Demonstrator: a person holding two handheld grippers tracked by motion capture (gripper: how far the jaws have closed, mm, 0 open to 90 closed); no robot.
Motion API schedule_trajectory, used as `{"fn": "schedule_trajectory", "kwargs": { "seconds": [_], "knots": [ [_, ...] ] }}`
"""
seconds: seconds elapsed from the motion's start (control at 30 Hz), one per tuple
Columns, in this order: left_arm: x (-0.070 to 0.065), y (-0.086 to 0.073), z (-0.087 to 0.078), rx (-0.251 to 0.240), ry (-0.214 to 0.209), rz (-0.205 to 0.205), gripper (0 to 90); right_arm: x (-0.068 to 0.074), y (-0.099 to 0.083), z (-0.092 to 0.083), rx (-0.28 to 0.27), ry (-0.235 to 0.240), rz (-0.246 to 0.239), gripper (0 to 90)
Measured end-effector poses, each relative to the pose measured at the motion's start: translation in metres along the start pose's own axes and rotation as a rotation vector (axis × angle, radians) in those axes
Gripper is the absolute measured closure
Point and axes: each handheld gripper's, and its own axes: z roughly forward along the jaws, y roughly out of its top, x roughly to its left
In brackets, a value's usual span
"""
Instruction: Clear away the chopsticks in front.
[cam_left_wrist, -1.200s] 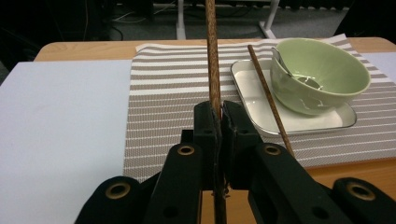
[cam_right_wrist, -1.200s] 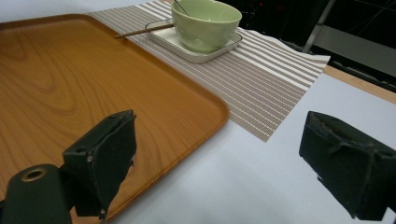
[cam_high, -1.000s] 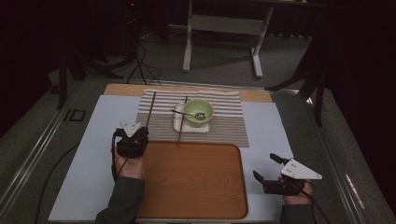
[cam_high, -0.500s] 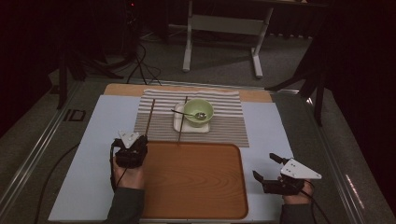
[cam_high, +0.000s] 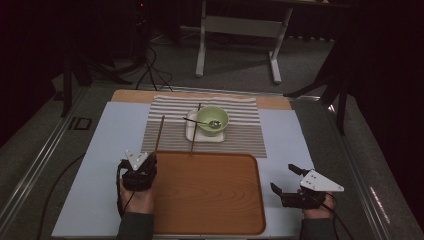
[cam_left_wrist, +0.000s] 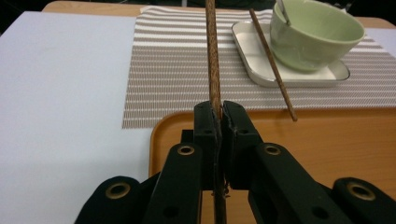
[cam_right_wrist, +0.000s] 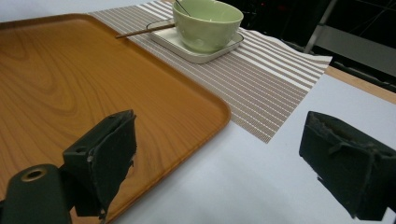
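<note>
One chopstick (cam_left_wrist: 213, 56) in the left gripper (cam_left_wrist: 220, 122) points lengthwise toward the table's far edge.

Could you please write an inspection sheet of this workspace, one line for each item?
Surface: pale table with striped mat and wooden tray.
Job's things: one chopstick clamped in left gripper; second chopstick leaning on white dish.
Clutter: green bowl on the dish, spoon inside.
Grippers: left shut on the chopstick at the tray's left edge; right gripper open, holding nothing, right of the tray.
Cables: dark cables on the floor behind the table.
Surroundings: dark room, grey stand behind.
</note>
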Motion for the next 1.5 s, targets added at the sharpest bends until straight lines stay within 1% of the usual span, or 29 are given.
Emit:
{"fn": "schedule_trajectory", "kwargs": {
  "seconds": [0.03, 0.13, 0.27, 0.37, 0.43, 0.6, 0.63, 0.7, 0.77, 0.8, 0.9, 0.97, 1.03, 1.1, 1.23, 1.33, 1.5],
  "knots": [
    [0.0, -0.001, 0.0, 0.005, 0.0, 0.001, 86.0, 0.0, 0.0, 0.0, 0.0, -0.001, 0.001, 10.6],
    [0.002, -0.004, -0.001, 0.009, -0.01, -0.026, 86.0, 0.0, 0.0, 0.0, 0.001, 0.0, 0.0, 10.6],
    [0.002, -0.011, -0.001, 0.026, -0.004, -0.025, 86.0, -0.001, 0.0, -0.001, -0.002, -0.002, 0.002, 10.6],
    [0.002, -0.015, -0.001, 0.031, -0.002, -0.032, 86.0, -0.001, 0.0, -0.001, -0.001, -0.003, 0.002, 10.6],
    [0.003, -0.02, -0.002, 0.039, -0.01, -0.052, 86.0, -0.001, 0.0, -0.001, -0.001, -0.003, 0.001, 10.6],
    [0.0, -0.03, -0.003, 0.049, -0.013, -0.067, 86.0, -0.002, 0.0, -0.001, -0.003, -0.006, 0.002, 10.6],
    [0.001, -0.033, -0.003, 0.057, -0.014, -0.065, 86.0, -0.002, 0.0, -0.001, -0.004, -0.006, 0.002, 10.6],
    [0.003, -0.038, -0.005, 0.066, -0.007, -0.073, 86.0, -0.001, 0.0, 0.0, -0.001, -0.004, 0.001, 10.6],
    [0.003, -0.038, -0.005, 0.066, -0.007, -0.073, 85.9, -0.001, 0.0, 0.0, -0.001, -0.004, 0.0, 10.6],
    [0.006, -0.043, -0.008, 0.071, 0.004, -0.08, 86.0, -0.001, 0.0, 0.0, 0.001, -0.004, 0.0, 10.6],
    [0.008, -0.046, -0.011, 0.07, 0.011, -0.088, 86.0, -0.001, 0.0, 0.0, 0.0, -0.004, 0.0, 10.6],
    [0.006, -0.049, -0.013, 0.066, 0.025, -0.08, 86.0, -0.001, 0.0, 0.0, 0.0, -0.005, 0.0, 10.6],
    [0.006, -0.051, -0.013, 0.069, 0.026, -0.083, 85.9, -0.001, 0.0, 0.0, 0.001, -0.004, 0.0, 10.6],
    [0.005, -0.052, -0.015, 0.071, 0.034, -0.076, 86.0, -0.001, 0.0, 0.0, 0.001, -0.004, 0.001, 10.6],
    [0.005, -0.054, -0.018, 0.067, 0.048, -0.077, 85.9, -0.002, 0.0, 0.0, 0.0, -0.003, 0.002, 10.6],
    [0.004, -0.056, -0.02, 0.07, 0.052, -0.078, 85.9, -0.001, 0.0, 0.001, 0.001, -0.001, 0.002, 10.6],
    [0.004, -0.06, -0.023, 0.081, 0.045, -0.08, 85.8, -0.001, 0.0, 0.0, 0.0, -0.002, 0.002, 10.6]
  ]
}}
